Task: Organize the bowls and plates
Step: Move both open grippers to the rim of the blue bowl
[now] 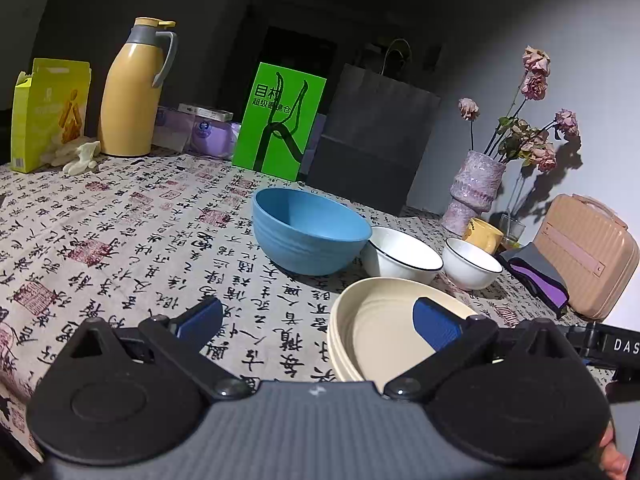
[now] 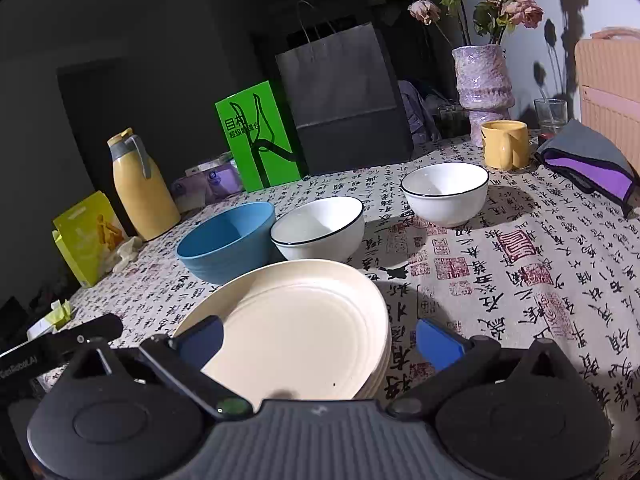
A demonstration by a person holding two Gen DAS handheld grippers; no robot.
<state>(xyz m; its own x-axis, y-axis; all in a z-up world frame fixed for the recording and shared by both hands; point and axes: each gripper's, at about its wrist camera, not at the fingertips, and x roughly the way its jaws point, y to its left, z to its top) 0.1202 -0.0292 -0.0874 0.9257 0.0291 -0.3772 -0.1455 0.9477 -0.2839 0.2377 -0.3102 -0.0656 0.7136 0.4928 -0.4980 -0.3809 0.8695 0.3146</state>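
A stack of cream plates (image 1: 380,332) (image 2: 304,320) lies on the tablecloth close in front. Behind it stand a blue bowl (image 1: 308,232) (image 2: 228,240), a larger white bowl with a dark rim (image 1: 400,256) (image 2: 320,226) and a smaller white bowl (image 1: 472,264) (image 2: 446,192). My left gripper (image 1: 320,324) is open and empty; its right finger hangs over the stack's near side. My right gripper (image 2: 320,340) is open and empty, its jaws standing either side of the stack's near right part.
A yellow thermos (image 1: 134,88), a yellow box (image 1: 48,112), a green sign (image 1: 280,120), a black paper bag (image 1: 372,136), a vase of dried flowers (image 1: 476,184), a yellow mug (image 2: 504,144), a purple cloth (image 2: 588,164) and a pink case (image 1: 588,252) ring the table.
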